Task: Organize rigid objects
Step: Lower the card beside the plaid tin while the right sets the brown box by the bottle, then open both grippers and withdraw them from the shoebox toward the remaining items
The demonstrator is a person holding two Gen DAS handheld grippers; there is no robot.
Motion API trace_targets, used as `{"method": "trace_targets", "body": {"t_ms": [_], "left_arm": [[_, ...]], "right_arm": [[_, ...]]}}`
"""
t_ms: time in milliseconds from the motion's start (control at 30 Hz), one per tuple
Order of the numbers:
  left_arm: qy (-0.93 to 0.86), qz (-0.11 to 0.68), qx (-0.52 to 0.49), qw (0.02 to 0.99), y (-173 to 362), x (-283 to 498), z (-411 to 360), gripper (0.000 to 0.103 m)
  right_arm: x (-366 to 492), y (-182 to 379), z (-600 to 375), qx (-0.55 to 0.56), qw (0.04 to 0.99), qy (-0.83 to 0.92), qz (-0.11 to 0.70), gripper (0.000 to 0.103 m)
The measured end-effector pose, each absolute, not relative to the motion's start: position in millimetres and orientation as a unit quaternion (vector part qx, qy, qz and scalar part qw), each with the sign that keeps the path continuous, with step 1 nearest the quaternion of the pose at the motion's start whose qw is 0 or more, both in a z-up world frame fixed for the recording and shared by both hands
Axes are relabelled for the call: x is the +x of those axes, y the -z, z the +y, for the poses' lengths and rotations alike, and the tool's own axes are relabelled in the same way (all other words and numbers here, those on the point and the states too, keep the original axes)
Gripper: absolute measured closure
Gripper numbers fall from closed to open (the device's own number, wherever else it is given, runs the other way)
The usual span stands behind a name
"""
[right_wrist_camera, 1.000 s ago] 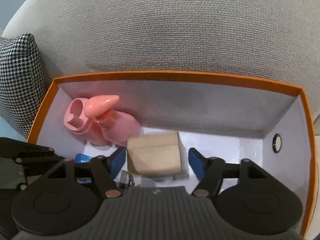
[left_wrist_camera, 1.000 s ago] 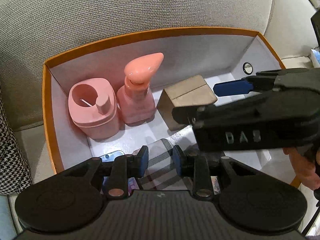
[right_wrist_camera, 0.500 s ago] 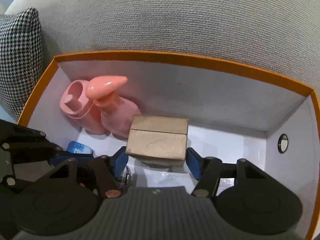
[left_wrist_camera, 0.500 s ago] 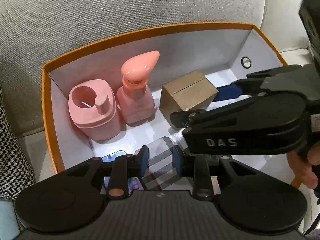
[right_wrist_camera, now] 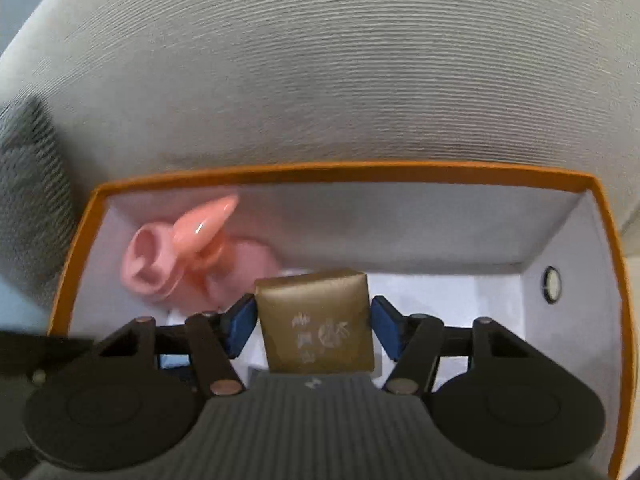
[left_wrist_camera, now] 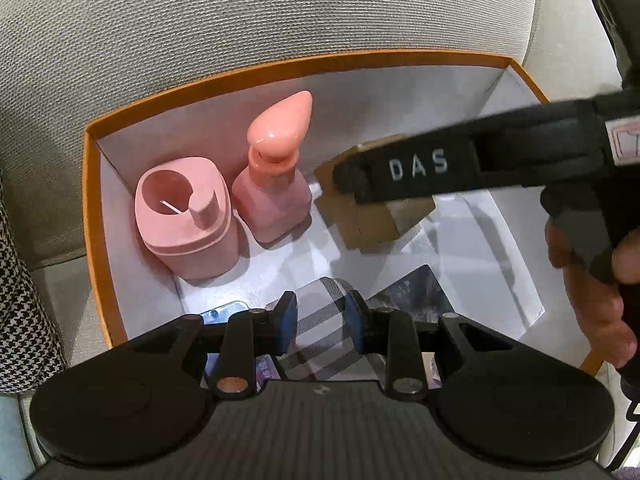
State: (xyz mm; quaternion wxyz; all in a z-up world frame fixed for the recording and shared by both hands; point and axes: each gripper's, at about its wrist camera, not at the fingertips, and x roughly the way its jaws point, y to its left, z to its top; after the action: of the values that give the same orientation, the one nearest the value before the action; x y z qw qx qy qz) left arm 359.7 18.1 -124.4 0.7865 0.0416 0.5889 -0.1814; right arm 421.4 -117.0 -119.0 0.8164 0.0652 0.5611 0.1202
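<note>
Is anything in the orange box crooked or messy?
Yes. The brown box sits tilted between the right hand-held gripper's blue pads, one corner up. The two pink bottles stand upright in the orange box. Nothing looks spilled.

Black claw (left_wrist_camera: 319,317), blue pads (left_wrist_camera: 287,317), white "DAS" lettering

One orange-rimmed white cardboard box (left_wrist_camera: 90,216). Inside it: two pink plastic containers, one squat holder (left_wrist_camera: 184,220) and one pump bottle (left_wrist_camera: 276,188); one brown cardboard cube (right_wrist_camera: 316,320); one checked cylindrical item (left_wrist_camera: 320,316); one small blue item (left_wrist_camera: 222,310), partly hidden; one dark flat card (left_wrist_camera: 416,288).
</note>
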Motion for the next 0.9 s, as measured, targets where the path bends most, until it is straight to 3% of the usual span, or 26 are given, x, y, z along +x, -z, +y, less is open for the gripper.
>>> {"method": "trace_targets", "body": {"t_ms": [467,600,900], "left_arm": [[0.181,0.587,0.046,0.787,125.9,357.1,15.9,0.069],[0.182,0.587,0.048,0.787,128.3,357.2,15.3,0.069],[0.183,0.584,0.049,0.789,128.5,357.1,14.2,0.069]], "right_arm": [[412.1,133.2,-139.5,0.108,0.809,-0.157,0.556,0.032],[411.6,142.3,-135.1,0.100,0.801,-0.176,0.564,0.047],[415.6,151.3,-145.1,0.082,0.799,-0.206,0.558,0.053]]}}
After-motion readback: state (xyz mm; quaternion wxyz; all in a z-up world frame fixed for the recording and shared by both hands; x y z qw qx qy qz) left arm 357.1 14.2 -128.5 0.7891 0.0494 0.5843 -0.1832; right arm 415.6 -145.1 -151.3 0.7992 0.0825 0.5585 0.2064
